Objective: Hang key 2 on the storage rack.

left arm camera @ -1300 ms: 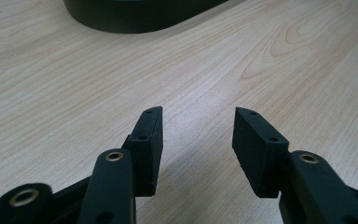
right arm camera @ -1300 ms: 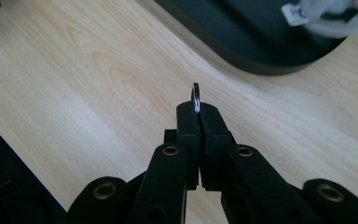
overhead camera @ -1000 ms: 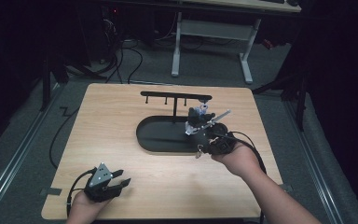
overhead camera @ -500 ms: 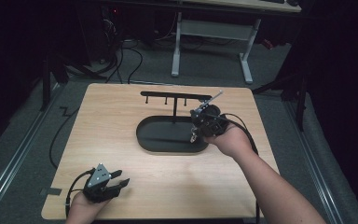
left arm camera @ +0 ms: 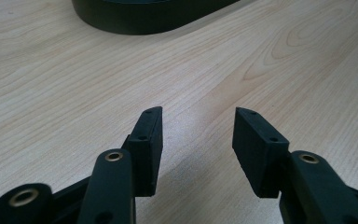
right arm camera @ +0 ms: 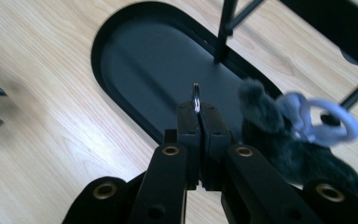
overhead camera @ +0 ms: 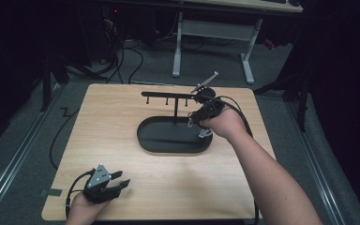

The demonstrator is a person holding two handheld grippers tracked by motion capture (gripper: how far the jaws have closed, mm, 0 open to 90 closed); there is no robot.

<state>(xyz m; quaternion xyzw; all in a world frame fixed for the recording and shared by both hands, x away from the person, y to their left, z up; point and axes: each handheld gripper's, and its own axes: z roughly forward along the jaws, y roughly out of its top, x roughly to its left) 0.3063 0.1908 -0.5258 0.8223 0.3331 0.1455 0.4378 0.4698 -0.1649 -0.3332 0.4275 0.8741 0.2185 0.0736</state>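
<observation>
- Right gripper [right arm camera: 196, 112] clamped tight on a thin metal key ring [right arm camera: 196, 95], ring standing edge-on, poking out past the fingertips.
- Hung off that ring: a dark fuzzy pompom [right arm camera: 270, 135] and a pale plastic clasp [right arm camera: 324, 122], both dangling just beside the jaws, blurred.
- Seen from the high view: right gripper [overhead camera: 193, 119] held in the air over the right end of the black oval tray [overhead camera: 161, 140], close by the upright post of the black hook rack [overhead camera: 171, 95].
- Clasp [overhead camera: 205, 134] seen hanging below the hand, above the tray's right end; touching the tray or not, impossible to tell.
- Rack's crossbar up near the far side of the wooden table [overhead camera: 122, 112], small pegs pointing down from it.
- Left gripper [overhead camera: 119, 183] parked down at the near left corner of the table, well apart from the tray.
- Left jaws about halfway apart, nothing between the fingers [left arm camera: 149, 140], just bare wood grain under them.
- Tray's edge [left arm camera: 144, 18] visible farther off ahead of the left gripper.
</observation>
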